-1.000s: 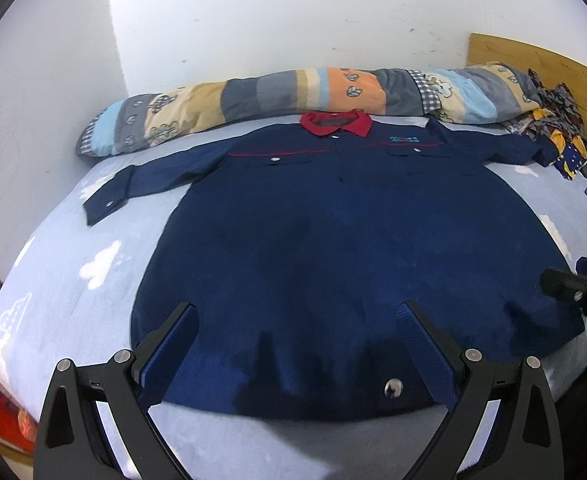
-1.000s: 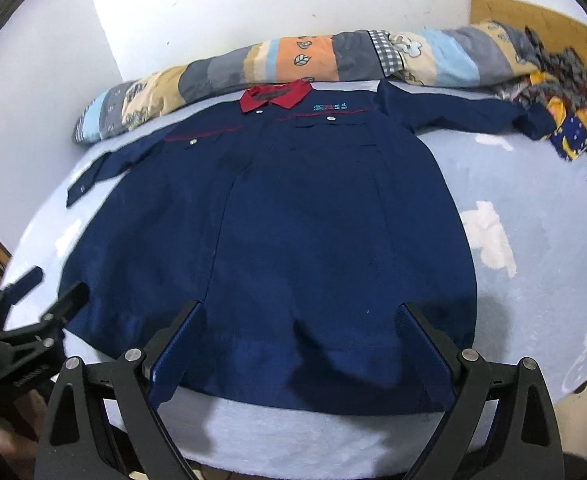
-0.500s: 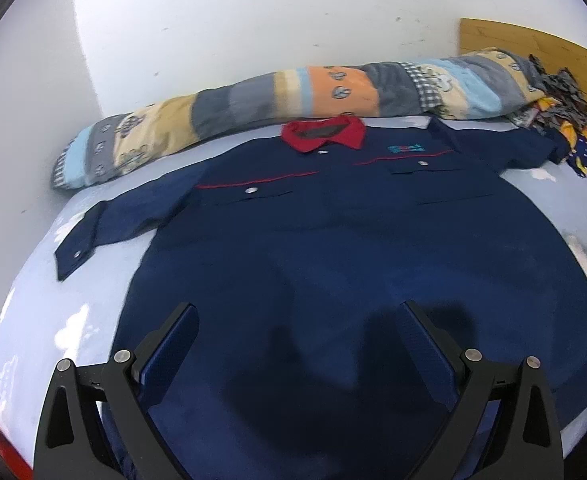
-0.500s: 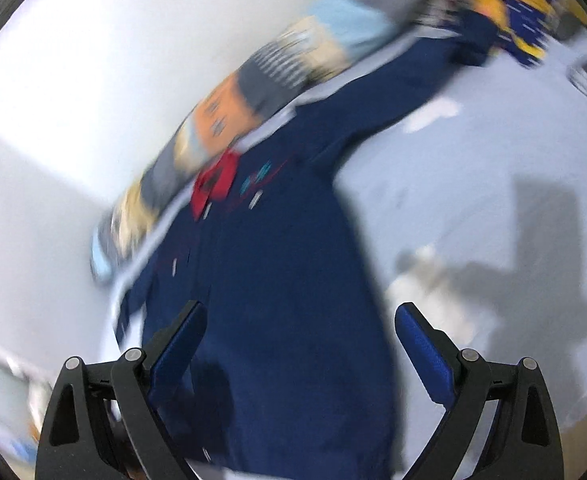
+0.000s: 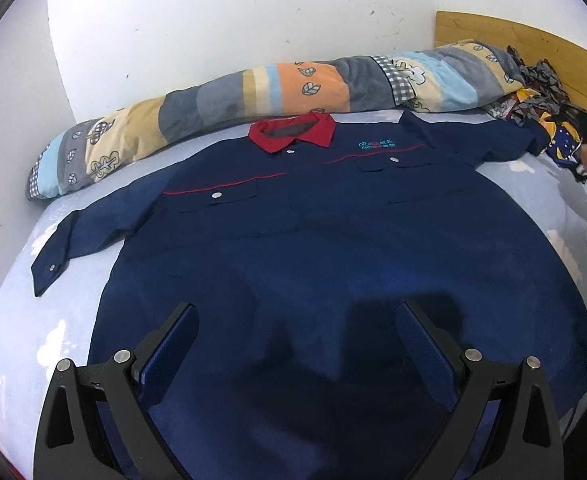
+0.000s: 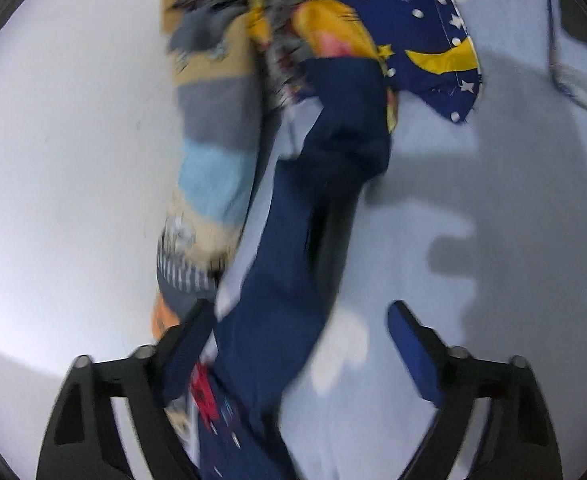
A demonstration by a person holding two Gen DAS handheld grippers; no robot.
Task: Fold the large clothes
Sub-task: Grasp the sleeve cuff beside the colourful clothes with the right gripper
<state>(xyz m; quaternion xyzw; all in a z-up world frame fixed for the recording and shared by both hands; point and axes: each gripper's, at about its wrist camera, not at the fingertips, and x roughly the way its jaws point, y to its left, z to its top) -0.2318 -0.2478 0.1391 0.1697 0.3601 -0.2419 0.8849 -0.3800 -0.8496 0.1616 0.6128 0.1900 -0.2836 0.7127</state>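
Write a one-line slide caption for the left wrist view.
Open left gripper hovering over a navy work shirt with a red collar, spread flat on a pale blue bed.

Shirt (image 5: 333, 240) on bed (image 5: 25, 320), bolster (image 5: 253, 96) behind it

Left view overlooks shirt (image 5: 333, 248); right hugs its sleeve (image 6: 313, 220).

A home bedroom is indicated by a bed (image 5: 21, 320) with cloud-print sheet, rolled patchwork quilt (image 5: 253, 92) and wooden headboard (image 5: 533, 48).
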